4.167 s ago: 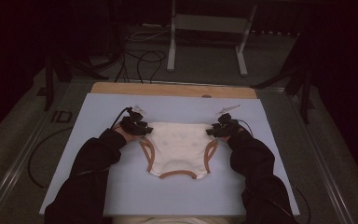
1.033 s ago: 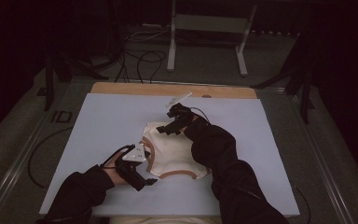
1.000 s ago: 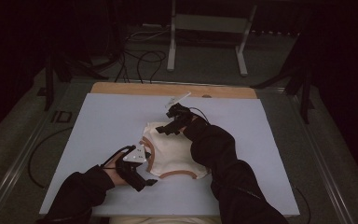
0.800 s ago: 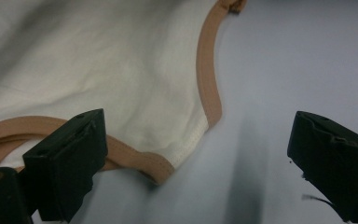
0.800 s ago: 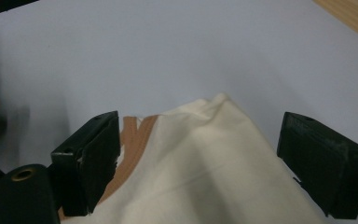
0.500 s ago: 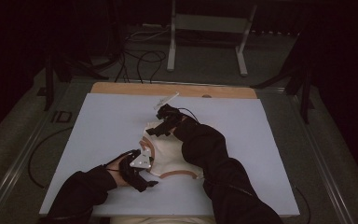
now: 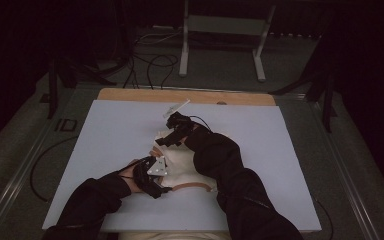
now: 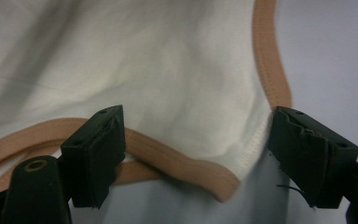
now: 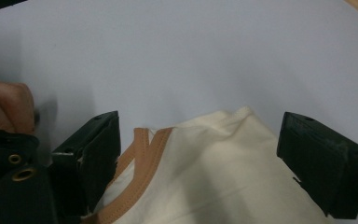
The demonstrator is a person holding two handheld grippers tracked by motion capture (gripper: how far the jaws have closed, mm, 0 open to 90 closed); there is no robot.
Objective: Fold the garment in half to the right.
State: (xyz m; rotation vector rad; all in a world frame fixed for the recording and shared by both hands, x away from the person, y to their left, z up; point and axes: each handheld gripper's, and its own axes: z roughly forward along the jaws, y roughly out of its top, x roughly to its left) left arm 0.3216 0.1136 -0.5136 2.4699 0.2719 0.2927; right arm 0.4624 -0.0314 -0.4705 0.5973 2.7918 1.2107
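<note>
A cream undergarment (image 7: 186, 165) with tan trim lies folded on the pale board (image 7: 280, 150). My left gripper (image 7: 154, 172) sits at its near left edge. In the left gripper view its jaws (image 8: 193, 135) straddle a trimmed corner of the garment (image 8: 158, 70); they have just been closing, the left pad at the tan band, the right pad clear of the cloth. My right gripper (image 7: 169, 136) reaches across to the far left corner. Its jaws (image 9: 198, 135) stand wide, the folded edge of the garment (image 9: 223, 172) between them, untouched.
A wooden table edge (image 7: 180, 96) runs behind the board. Beyond it stand metal stand legs (image 7: 184, 45) and cables (image 7: 150, 62) on the floor. Both dark sleeves cover the board's near middle; the right forearm (image 7: 220, 160) lies over the garment.
The garment, flat earlier, now lies folded. Over the last second the right gripper slid left along the far edge and the left gripper closed in on the near left corner.
</note>
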